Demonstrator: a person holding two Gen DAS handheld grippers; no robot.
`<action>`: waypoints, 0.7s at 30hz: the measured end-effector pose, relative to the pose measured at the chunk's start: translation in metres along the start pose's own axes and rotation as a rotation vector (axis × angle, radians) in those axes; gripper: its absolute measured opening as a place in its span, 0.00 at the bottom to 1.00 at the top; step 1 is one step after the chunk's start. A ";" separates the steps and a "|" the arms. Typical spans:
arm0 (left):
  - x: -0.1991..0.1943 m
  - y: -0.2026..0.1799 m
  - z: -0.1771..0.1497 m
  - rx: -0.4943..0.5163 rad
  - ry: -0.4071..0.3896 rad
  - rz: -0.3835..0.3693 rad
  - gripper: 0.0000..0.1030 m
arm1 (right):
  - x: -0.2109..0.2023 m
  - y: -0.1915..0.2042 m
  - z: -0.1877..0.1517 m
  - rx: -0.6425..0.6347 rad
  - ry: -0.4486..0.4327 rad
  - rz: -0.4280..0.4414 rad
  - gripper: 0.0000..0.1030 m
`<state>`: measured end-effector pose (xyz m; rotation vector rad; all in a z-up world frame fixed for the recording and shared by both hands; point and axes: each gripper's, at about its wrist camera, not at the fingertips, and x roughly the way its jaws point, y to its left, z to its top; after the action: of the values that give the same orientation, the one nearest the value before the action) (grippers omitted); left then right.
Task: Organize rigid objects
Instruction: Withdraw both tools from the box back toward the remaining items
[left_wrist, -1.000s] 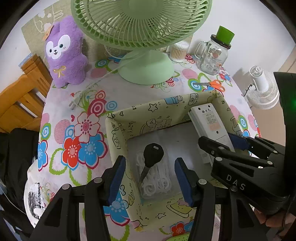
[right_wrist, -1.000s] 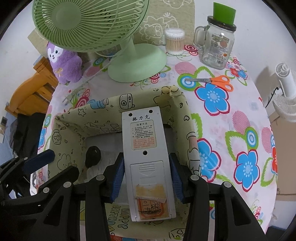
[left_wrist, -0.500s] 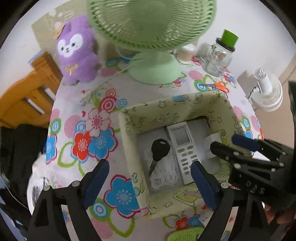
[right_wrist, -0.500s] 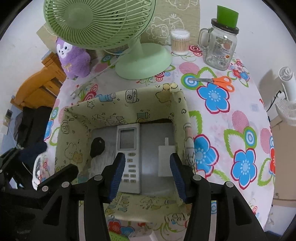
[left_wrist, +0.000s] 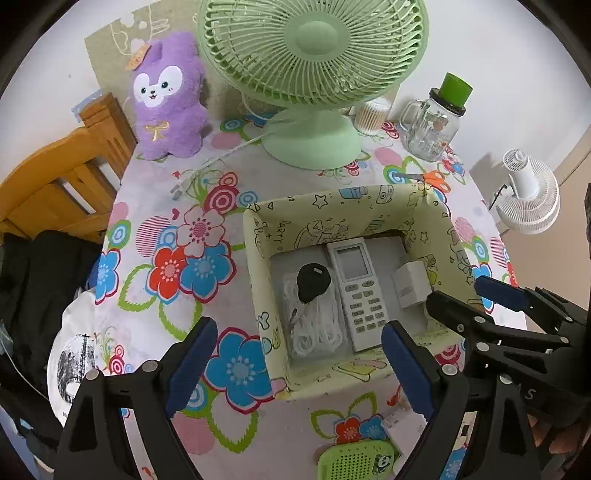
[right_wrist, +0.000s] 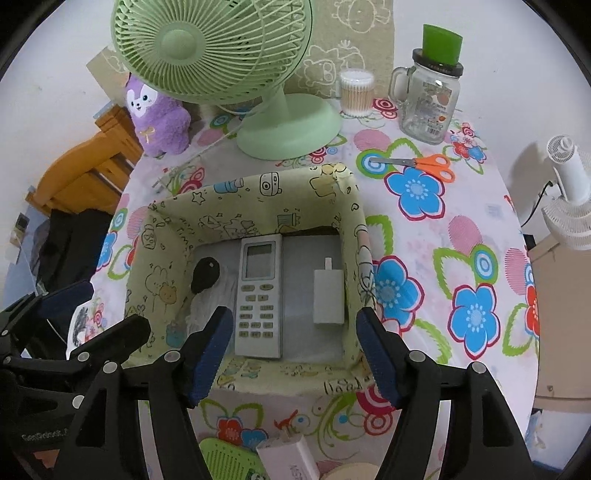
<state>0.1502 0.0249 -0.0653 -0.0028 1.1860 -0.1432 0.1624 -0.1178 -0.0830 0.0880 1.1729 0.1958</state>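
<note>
A pale green printed fabric box stands mid-table. In it lie a white remote control face up, a black car key on a coiled white cable, and a white charger block. My left gripper is open and empty above the box's near edge. My right gripper is open and empty above the box's near wall; it also shows at the right of the left wrist view.
A green desk fan, a purple plush toy, a cotton-swab tub, a glass mug jar and orange scissors stand behind the box. A small green device and a white adapter lie near the front edge. A wooden chair is left.
My right gripper let go of the remote, which now lies face up in the box. Both grippers opened wider and pulled back and up from the box.
</note>
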 end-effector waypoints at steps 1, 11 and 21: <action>-0.002 -0.001 -0.001 -0.001 -0.004 0.001 0.90 | -0.003 -0.001 -0.002 0.004 -0.001 -0.005 0.72; -0.017 -0.010 -0.019 -0.010 -0.023 0.012 0.93 | -0.023 -0.006 -0.018 -0.004 -0.014 0.004 0.74; -0.031 -0.019 -0.035 -0.026 -0.042 0.026 0.95 | -0.042 -0.013 -0.033 -0.021 -0.032 -0.008 0.81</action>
<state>0.1043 0.0125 -0.0487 -0.0129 1.1451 -0.1040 0.1178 -0.1405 -0.0596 0.0678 1.1391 0.1988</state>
